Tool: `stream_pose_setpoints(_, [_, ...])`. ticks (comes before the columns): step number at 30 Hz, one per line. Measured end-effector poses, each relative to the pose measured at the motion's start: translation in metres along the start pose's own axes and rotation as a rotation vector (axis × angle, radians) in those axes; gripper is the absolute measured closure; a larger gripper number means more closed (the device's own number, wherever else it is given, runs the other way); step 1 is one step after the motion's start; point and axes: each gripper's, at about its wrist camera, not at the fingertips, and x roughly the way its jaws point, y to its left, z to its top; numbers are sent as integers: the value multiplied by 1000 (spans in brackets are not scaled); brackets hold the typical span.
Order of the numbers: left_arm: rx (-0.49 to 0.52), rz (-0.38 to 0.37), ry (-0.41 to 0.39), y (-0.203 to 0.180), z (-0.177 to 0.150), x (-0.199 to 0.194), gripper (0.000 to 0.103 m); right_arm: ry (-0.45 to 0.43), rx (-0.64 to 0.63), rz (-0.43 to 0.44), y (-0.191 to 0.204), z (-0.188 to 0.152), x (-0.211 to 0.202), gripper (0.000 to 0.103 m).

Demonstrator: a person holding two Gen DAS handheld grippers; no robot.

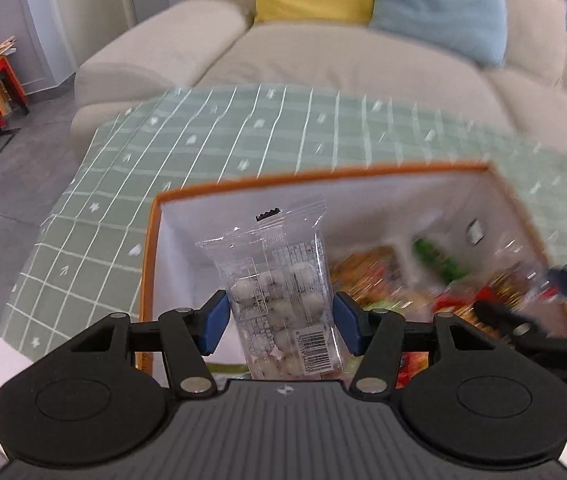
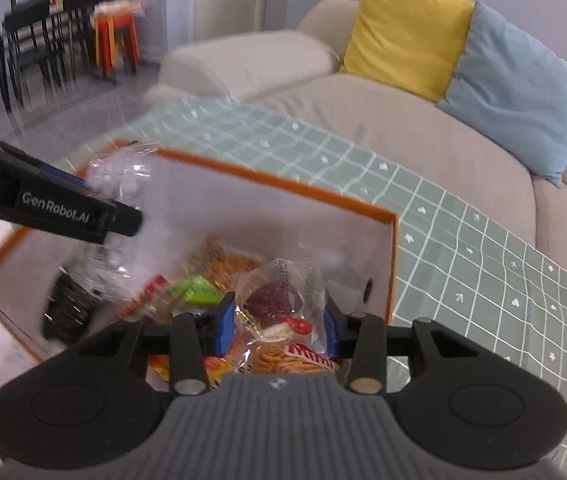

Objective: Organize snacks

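- The box (image 1: 151, 248), white inside with an orange rim, stands on the green checked tablecloth (image 1: 211, 136) and lies below and just beyond both grippers.
- The left gripper (image 1: 281, 316) pinches a clear packet of white balls (image 1: 279, 280), long axis upright, over the box's near left corner.
- The right gripper (image 2: 279, 324) pinches a clear bag with a dark red snack (image 2: 279, 300) over the box's near right part, above snacks already inside.

My table wears a sage-green cloth (image 2: 463, 248) checked with thin white lines and dotted with small white hearts, stars and arrows. On it sits my open box (image 2: 283, 184), orange at the rim and outside, white within, its near right corner close to the cloth's middle. The cloth stays bare along the sofa side. The table's own surface stays hidden under it.
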Motion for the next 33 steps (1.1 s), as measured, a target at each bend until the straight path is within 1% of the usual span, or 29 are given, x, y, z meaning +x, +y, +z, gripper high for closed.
stream_pose_setpoints(3, [54,59,36,-7,-2,14,39,34,6,3,3,-1,13,62])
stream_pose_setpoints(5, [83,84,57,-12,-3,20,39,49,10,0,4,0,19,62])
stream_pose_setpoints(8, [82,97,65,-12,-1,24,39,76,11,-20,3,1,26,62])
stream_pose_setpoints(10, [78,99,74,-12,-1,25,38,86,20,-17,2,2,28,61])
stream_pose_setpoints(12, [77,99,81,-11,0,25,34,93,35,-5,0,2,28,61])
stream_pose_setpoints(15, [75,99,77,-11,0,22,32,99,46,6,0,3,28,58])
stream_pose_setpoints(18, [62,105,76,-10,0,19,30,100,53,12,1,3,23,52])
stream_pose_setpoints(20, [62,112,51,-10,0,11,27,91,62,24,1,5,16,49])
stream_pose_setpoints(22, [72,122,19,-13,1,2,22,79,68,25,0,6,9,40])
stream_pose_setpoints(25, [77,128,-28,-15,3,-16,20,65,84,33,-3,9,-3,32])
stream_pose_setpoints(29, [85,125,-102,-20,3,-43,17,26,106,40,-9,14,-28,29])
stream_pose_setpoints(33, [107,140,-194,-29,2,-74,17,-42,116,32,-16,17,-62,26])
